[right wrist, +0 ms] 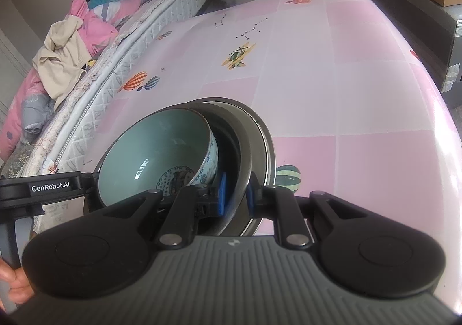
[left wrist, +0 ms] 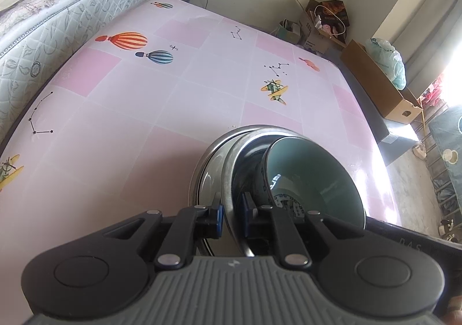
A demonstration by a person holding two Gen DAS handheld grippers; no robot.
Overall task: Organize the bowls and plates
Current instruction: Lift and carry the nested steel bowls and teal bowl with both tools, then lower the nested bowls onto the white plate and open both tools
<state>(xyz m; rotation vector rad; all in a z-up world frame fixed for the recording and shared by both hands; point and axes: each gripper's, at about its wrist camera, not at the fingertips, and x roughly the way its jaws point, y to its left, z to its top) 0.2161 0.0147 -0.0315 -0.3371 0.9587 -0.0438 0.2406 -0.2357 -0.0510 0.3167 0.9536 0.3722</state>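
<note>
Pink checked table beside a bed in a cluttered room.
The tablecloth (left wrist: 179, 88), printed with hot-air balloons, planes and constellations, spreads ahead of the fingers. A quilted mattress (left wrist: 57, 24) runs along its edge to the fingers' left, piled with pink bedding (right wrist: 86, 27). Cardboard boxes (left wrist: 378, 82) and a plastic bag (left wrist: 389, 59) sit far right.

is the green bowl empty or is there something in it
Empty. The green bowl shows only bare glaze and a printed pattern at its bottom, and it sits nested inside the steel bowl.
</note>
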